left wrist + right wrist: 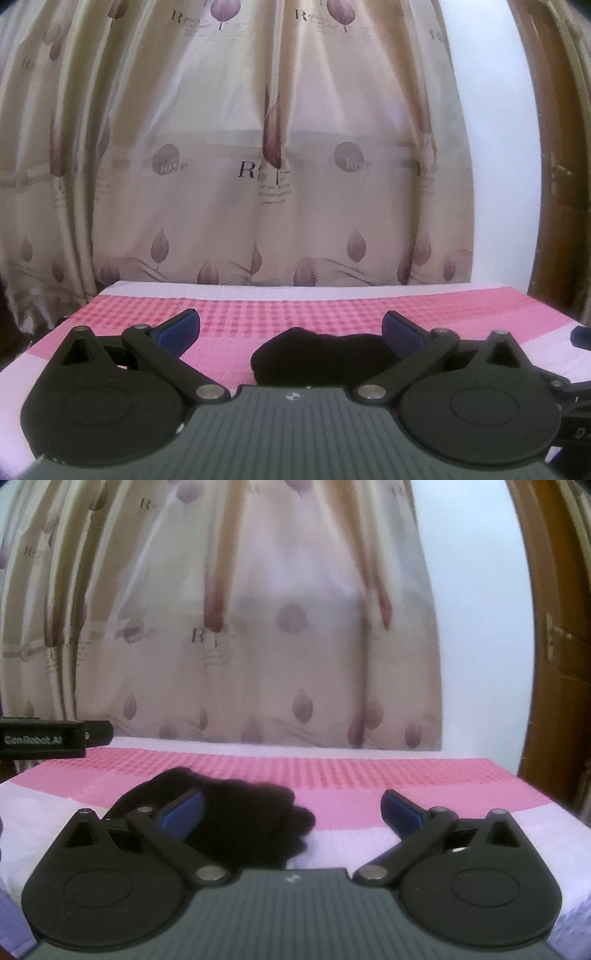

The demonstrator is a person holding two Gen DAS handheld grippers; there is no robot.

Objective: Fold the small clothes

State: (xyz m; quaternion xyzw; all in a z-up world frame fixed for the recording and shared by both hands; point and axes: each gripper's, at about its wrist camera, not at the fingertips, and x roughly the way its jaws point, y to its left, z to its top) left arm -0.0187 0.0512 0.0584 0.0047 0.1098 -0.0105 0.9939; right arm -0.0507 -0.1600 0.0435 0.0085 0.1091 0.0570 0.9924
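Observation:
A small black garment [317, 356] lies bunched on the pink and white checked bed cover [295, 306]. In the left wrist view it sits just ahead of my left gripper [291, 332], toward the right finger, and the blue-padded jaws stand wide apart with nothing between them. In the right wrist view the same black garment [243, 812] lies low and left, partly behind the left finger. My right gripper [291, 810] is open and holds nothing. The left gripper's body [44, 738] shows at the far left edge of that view.
A beige curtain [240, 166] with purple leaf prints hangs behind the bed. A white wall [495, 147] and a brown wooden door [561, 166] with a handle stand to the right. The bed cover [406, 786] stretches bare to the right of the garment.

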